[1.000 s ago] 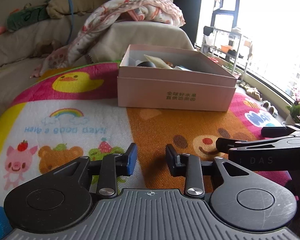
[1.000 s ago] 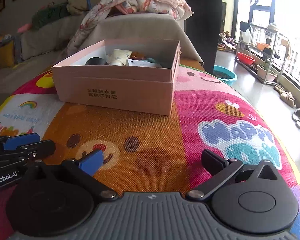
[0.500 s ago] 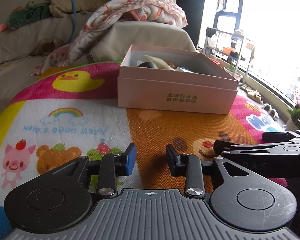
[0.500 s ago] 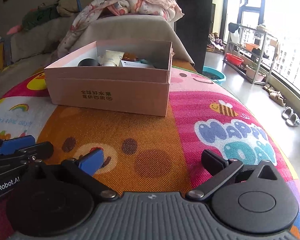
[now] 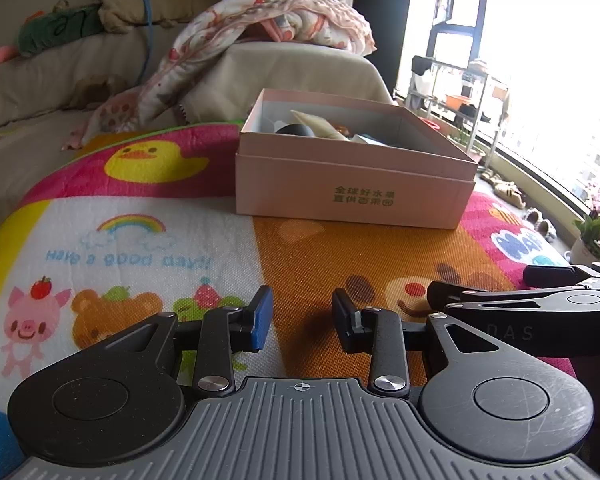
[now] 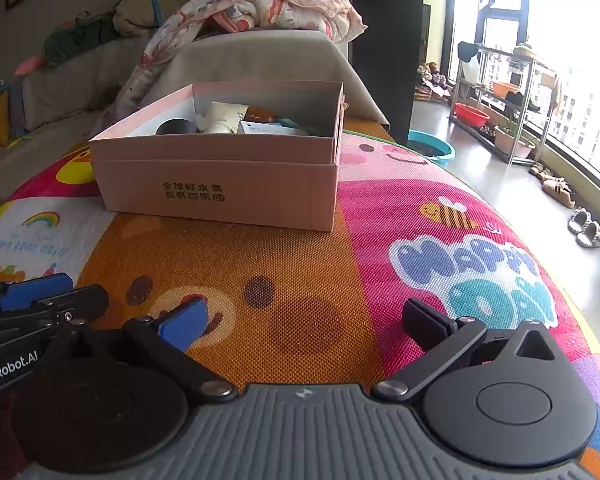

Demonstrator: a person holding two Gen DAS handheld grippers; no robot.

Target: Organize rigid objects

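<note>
On mat (image 6: 300, 280) | left tool (image 5: 300, 320), right tool (image 6: 304, 320): parted, empty | box (image 6: 220, 184) ahead

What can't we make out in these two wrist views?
- Pink box contents: the near wall hides all but the tops of a dark round item, a cream tube and a white carton, both views.
- Box floor: hidden likewise.
- Right tongs: cut off by the left view's right edge.
- Left tongs: cut off by the right view's left edge.

Pink box (image 6: 220, 184) contents mostly hidden behind its near wall, balcony rack (image 5: 460, 92) items washed out by glare
</note>
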